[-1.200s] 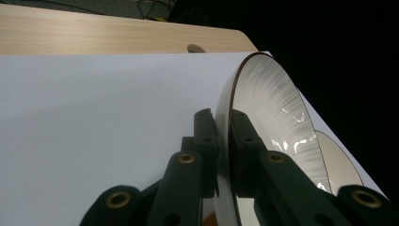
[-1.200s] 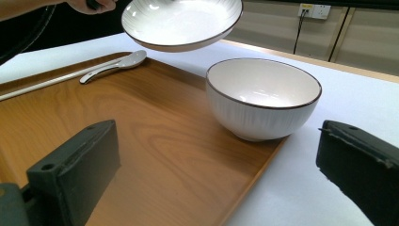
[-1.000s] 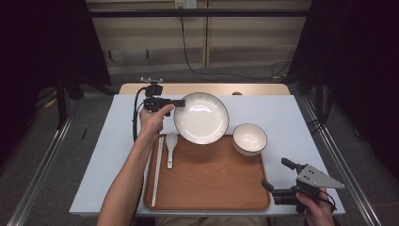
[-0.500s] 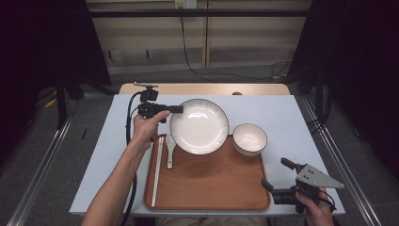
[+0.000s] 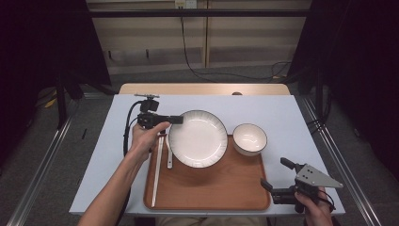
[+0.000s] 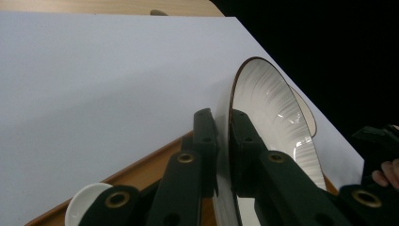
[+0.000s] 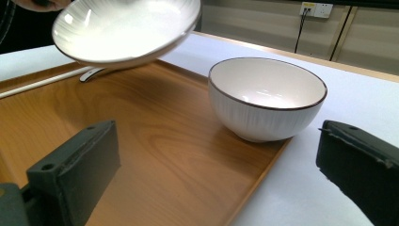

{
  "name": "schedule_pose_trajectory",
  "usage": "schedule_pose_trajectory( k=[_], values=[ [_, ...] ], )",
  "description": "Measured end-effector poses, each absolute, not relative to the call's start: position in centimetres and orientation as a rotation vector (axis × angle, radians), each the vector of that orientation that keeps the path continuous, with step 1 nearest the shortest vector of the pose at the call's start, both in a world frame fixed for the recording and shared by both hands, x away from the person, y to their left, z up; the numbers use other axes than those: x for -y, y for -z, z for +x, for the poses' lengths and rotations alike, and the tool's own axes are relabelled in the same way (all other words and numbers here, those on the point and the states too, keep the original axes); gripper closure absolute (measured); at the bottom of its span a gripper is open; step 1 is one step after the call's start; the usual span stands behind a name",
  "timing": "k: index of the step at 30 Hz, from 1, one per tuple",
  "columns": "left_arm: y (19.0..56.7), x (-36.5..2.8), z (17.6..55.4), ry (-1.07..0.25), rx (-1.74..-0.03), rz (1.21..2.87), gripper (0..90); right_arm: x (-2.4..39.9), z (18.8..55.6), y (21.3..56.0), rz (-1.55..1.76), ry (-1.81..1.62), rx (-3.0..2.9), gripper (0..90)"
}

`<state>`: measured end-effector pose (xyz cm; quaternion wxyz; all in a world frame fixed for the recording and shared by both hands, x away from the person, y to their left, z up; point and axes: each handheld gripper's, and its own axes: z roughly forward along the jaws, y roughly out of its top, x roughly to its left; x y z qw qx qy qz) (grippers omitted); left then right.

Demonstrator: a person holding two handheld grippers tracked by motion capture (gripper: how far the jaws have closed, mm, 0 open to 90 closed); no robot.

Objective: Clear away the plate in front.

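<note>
The jaws of the left gripper (image 5: 175,119) are clamped on the rim of the white plate (image 5: 197,138); in the left gripper view the two black jaws pinch the thin edge between them, one on each face. The plate hangs tilted and clear of the wooden tray (image 5: 226,188), over the tray's far left part, with a shadow under it in the right gripper view. The jaws of the right gripper (image 5: 277,181) stand wide apart and hold nothing, resting near the table's near right corner, beside the tray's near right corner.

The step in hand looks like carrying the plate onto the tray. The white bowl (image 5: 250,139) sits at the tray's far right corner, partly over its edge, and the chopsticks (image 5: 156,175) and spoon (image 5: 168,154) lie along the tray's left side.

Next, the plate likely needs lowering flat onto the bare middle of the tray, clear of bowl and spoon, before the grip lets go. Levelling it first would keep the rim from striking the wood.
</note>
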<state>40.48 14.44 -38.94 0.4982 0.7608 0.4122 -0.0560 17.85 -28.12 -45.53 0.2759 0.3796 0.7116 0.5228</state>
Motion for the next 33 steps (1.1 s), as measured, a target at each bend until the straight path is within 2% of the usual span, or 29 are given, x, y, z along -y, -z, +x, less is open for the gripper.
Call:
schedule_pose_trajectory(
  k=[4,9,22,25,33],
  values=[
    [40.0,-14.4,40.2,0.167,-1.004,1.831,83.3,28.0,17.8,45.6,1.021,-1.407,-1.921,0.0],
    [40.6,-14.4,39.5,0.136,-1.014,1.834,83.5,28.1,17.9,45.6,1.027,-1.399,-1.922,0.0],
    [43.0,-12.8,37.3,0.242,-0.965,1.883,83.0,27.9,18.0,45.6,1.029,-1.387,-1.923,0.0],
    [43.4,-12.3,36.5,0.233,-0.962,1.885,82.9,27.7,18.0,45.6,1.013,-1.384,-1.927,0.0],
    [44.2,-12.0,36.4,0.278,-0.930,1.936,82.7,27.7,18.0,45.7,1.017,-1.385,-1.931,0.0]
  ],
)
